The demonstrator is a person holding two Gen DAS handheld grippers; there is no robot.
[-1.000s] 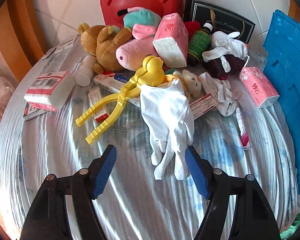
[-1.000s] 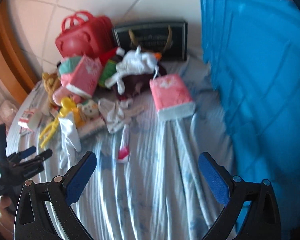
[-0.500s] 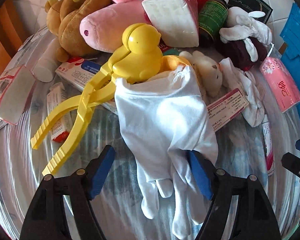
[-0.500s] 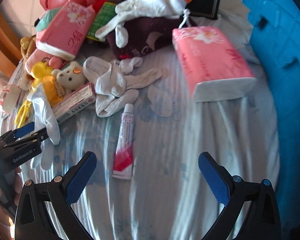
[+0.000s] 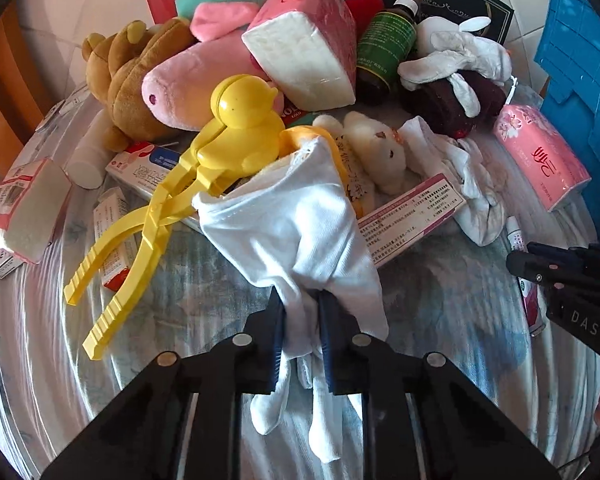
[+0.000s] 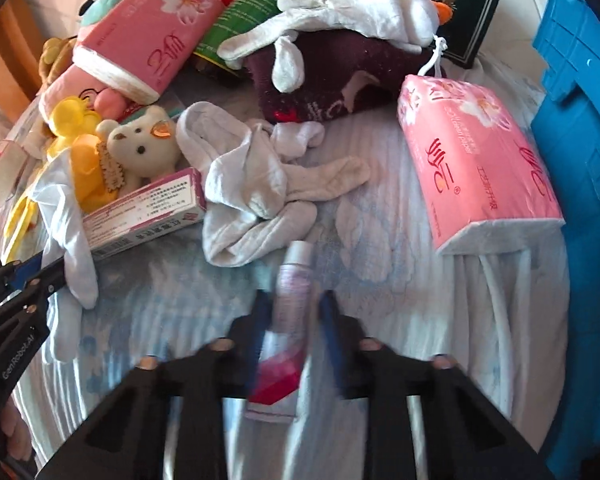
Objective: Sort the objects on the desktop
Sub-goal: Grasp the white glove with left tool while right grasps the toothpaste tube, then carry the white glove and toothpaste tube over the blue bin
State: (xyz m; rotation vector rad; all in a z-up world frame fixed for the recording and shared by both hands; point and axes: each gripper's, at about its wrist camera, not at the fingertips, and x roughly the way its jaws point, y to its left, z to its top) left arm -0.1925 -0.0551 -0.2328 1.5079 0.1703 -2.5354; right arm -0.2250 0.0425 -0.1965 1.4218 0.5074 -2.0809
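A white glove (image 5: pixel 292 232) lies draped over the yellow duck tongs (image 5: pixel 228 132) on the blue-patterned cloth. My left gripper (image 5: pixel 302 300) is closing, and its pads pinch the glove just above the glove's fingers. A white tube with a red end (image 6: pixel 292 280) lies on the cloth in the right wrist view. My right gripper (image 6: pixel 294 300) is closing around its middle, with the pads against its sides; the picture there is blurred. The left wrist view shows the right gripper at its right edge over the tube (image 5: pixel 518 240).
Piled behind are a brown bear (image 5: pixel 132 76), a pink plush (image 5: pixel 188 88), pink tissue packs (image 5: pixel 308 40) (image 6: pixel 472 160), a green bottle (image 5: pixel 384 44), a crumpled white glove (image 6: pixel 260 184) and a medicine box (image 6: pixel 144 212). On the right stands a blue crate (image 6: pixel 580 80).
Both grippers came down toward the cloth. The left went from open to pinching the white glove. The right went from wide open to closed around the tube.
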